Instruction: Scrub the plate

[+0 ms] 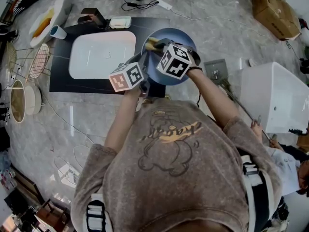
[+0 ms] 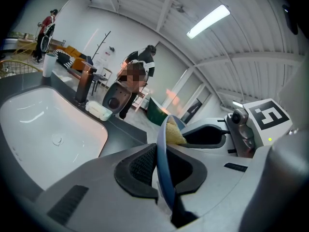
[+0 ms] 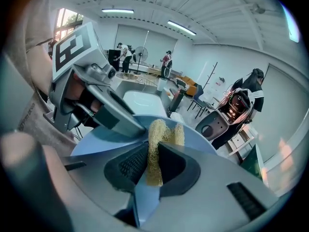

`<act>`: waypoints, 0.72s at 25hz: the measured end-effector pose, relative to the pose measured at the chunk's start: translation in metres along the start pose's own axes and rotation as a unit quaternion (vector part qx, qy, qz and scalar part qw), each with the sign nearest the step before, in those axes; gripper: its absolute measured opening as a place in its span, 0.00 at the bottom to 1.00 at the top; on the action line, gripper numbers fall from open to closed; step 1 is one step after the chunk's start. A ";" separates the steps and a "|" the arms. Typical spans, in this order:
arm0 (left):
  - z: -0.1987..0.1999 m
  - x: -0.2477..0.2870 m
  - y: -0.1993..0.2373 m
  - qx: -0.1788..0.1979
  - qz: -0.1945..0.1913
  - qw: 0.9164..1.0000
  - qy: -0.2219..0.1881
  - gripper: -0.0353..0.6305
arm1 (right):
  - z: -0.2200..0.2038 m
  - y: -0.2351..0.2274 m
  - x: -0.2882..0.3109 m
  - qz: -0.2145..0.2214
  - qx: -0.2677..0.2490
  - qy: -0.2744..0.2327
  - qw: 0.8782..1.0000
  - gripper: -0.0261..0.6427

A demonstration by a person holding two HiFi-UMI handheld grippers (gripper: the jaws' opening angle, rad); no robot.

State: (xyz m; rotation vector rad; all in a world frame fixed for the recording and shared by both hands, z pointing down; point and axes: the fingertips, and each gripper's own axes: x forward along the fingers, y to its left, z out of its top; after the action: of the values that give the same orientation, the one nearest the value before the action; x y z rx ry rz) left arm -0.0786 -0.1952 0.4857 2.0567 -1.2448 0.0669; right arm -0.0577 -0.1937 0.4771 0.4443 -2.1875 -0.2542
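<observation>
Nearest: left gripper (image 2: pixel 161 167) clenched on rim of blue plate (image 2: pixel 161 144); right gripper (image 3: pixel 153 164) just beside, jaws clamped on yellow sponge (image 3: pixel 157 132); sponge against plate face, near far rim; plate just right of white sink (image 1: pixel 101 57) in head view; sink set in dark countertop (image 1: pixel 60 76); farther back, small white tray (image 1: pixel 120 22) at counter's far edge; cup (image 1: pixel 58 32) at far left corner.

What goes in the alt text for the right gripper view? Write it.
The right gripper holds a yellow mesh scrubber in its shut jaws, against a blue plate. The left gripper grips the plate's rim at left, with a white sink behind.
</observation>
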 end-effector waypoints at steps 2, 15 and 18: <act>-0.002 0.000 0.000 -0.003 -0.001 1.000 0.002 0.11 | -0.001 -0.005 0.000 -0.004 -0.004 0.002 1.000 0.12; 0.005 -0.004 0.008 0.003 -0.002 1.000 0.005 0.11 | -0.032 -0.061 -0.004 -0.052 0.040 0.029 0.997 0.12; 0.007 -0.004 0.011 0.006 0.005 1.000 0.004 0.11 | -0.043 -0.067 -0.003 -0.056 0.043 0.041 0.997 0.12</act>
State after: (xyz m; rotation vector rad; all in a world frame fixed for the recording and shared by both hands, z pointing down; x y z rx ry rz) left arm -0.0920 -0.1992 0.4852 2.0592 -1.2532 0.0871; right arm -0.0068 -0.2548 0.4791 0.6156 -2.1010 -0.1997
